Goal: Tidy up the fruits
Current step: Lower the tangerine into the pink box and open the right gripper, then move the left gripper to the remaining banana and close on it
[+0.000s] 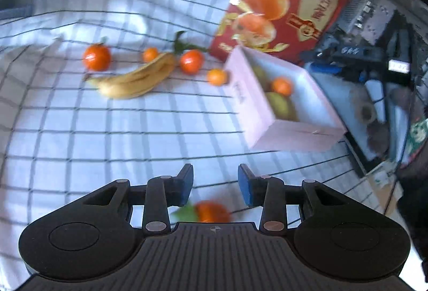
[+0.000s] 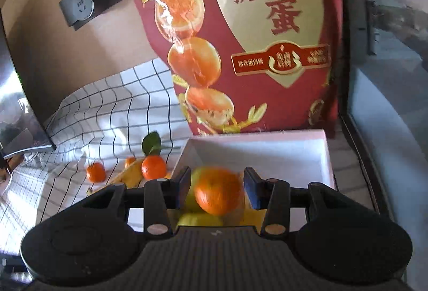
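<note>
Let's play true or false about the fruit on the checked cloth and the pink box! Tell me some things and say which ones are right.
1. The bananas lie on the checked cloth. True.
2. The pink box is empty. False: it holds an orange fruit and green fruit.
3. A red bag stands behind the box. True.
4. The left gripper is squeezing a banana. False: nothing is between its pads.
5. Every orange fruit is already in the box. False: several sit on the cloth, like this leafy one.
</note>
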Demonstrator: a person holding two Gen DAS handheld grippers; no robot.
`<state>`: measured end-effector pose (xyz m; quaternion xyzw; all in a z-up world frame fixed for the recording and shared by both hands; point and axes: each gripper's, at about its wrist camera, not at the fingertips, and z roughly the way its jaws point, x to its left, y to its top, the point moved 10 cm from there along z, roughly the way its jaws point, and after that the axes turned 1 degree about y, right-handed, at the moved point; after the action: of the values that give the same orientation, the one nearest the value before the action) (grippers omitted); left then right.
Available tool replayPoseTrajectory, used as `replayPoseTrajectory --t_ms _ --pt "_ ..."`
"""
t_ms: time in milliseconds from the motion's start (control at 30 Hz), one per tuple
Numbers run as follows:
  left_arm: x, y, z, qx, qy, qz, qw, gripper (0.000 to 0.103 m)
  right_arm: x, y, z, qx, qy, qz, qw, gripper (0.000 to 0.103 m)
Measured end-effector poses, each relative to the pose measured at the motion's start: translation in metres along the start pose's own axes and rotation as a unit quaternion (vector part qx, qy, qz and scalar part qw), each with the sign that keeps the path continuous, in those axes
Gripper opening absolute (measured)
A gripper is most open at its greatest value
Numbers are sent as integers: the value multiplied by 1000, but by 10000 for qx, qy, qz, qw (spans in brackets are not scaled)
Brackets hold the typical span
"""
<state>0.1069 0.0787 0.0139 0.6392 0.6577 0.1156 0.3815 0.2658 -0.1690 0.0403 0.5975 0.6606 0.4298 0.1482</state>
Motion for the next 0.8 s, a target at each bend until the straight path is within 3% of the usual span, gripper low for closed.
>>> replayPoseTrajectory --t_ms 100,300,433,567,700,800 --pt "18 -4 -1 -29 326 -59 9994 41 7 7 -5 -126 91 -53 9999 50" --pt "26 6 8 -62 428 96 9990 41 18 -3 -20 -138 40 -151 9998 52" --pt "20 14 20 58 393 303 9988 41 43 -38 -26 61 -195 -697 9974 52" --pt "5 5 25 336 211 602 9974 41 76 -76 -29 231 -167 -1343 9905 52" --pt "-10 -11 24 582 156 1087 9923 41 102 -111 -32 471 58 -1609 9858 52" --pt "-3 -6 20 489 186 934 9942 41 115 -131 -32 673 360 -1566 9847 52"
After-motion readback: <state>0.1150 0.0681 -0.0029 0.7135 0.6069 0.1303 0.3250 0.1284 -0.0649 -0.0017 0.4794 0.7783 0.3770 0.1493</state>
